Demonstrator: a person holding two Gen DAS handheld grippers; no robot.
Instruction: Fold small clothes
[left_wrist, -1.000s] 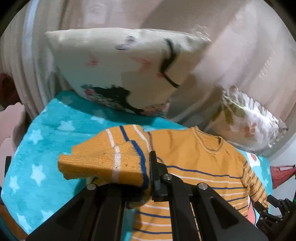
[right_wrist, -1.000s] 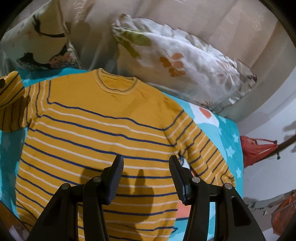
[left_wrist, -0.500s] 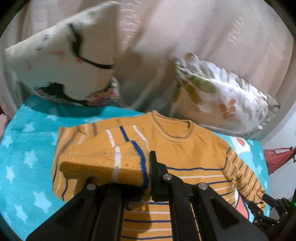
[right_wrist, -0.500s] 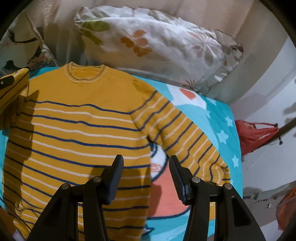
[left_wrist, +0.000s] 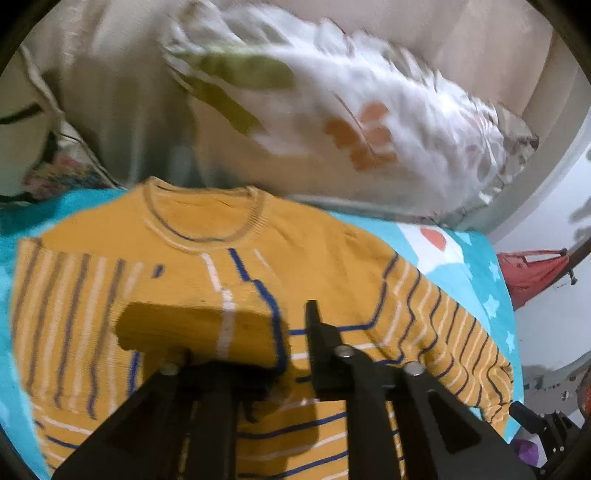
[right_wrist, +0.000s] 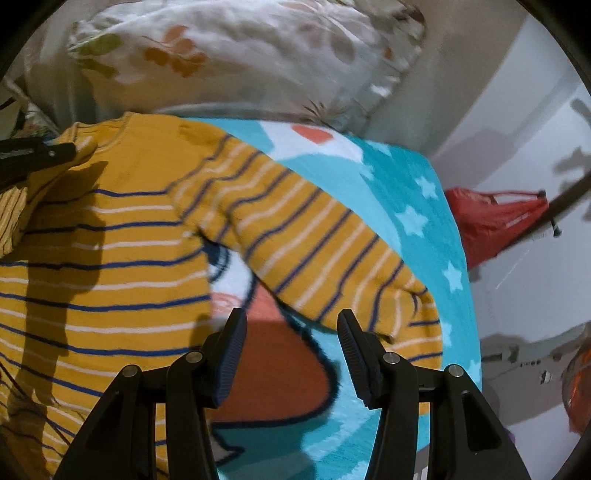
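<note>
A small mustard sweater (left_wrist: 325, 258) with blue and white stripes lies face up on a turquoise star blanket (left_wrist: 476, 266). My left gripper (left_wrist: 258, 339) is over the sweater's chest; its jaws stand slightly apart, and the left sleeve cuff (left_wrist: 199, 325) drapes over the left finger. The sleeve is folded across the body. In the right wrist view my right gripper (right_wrist: 291, 343) is open and empty, hovering just short of the right sleeve (right_wrist: 306, 243), which lies stretched out over the blanket (right_wrist: 413, 192). The left gripper's tip (right_wrist: 33, 155) shows at the left edge.
A leaf-print pillow (left_wrist: 369, 122) leans against the wall behind the sweater's collar, and a second pillow (left_wrist: 22, 140) stands far left. A red bag (right_wrist: 498, 218) hangs beyond the blanket's right edge. The other gripper's black body (left_wrist: 543, 428) shows low right.
My left gripper carried the sleeve cuff rightward over the sweater's body, and its jaws have parted. My right gripper moved right, from over the body to the right sleeve.
</note>
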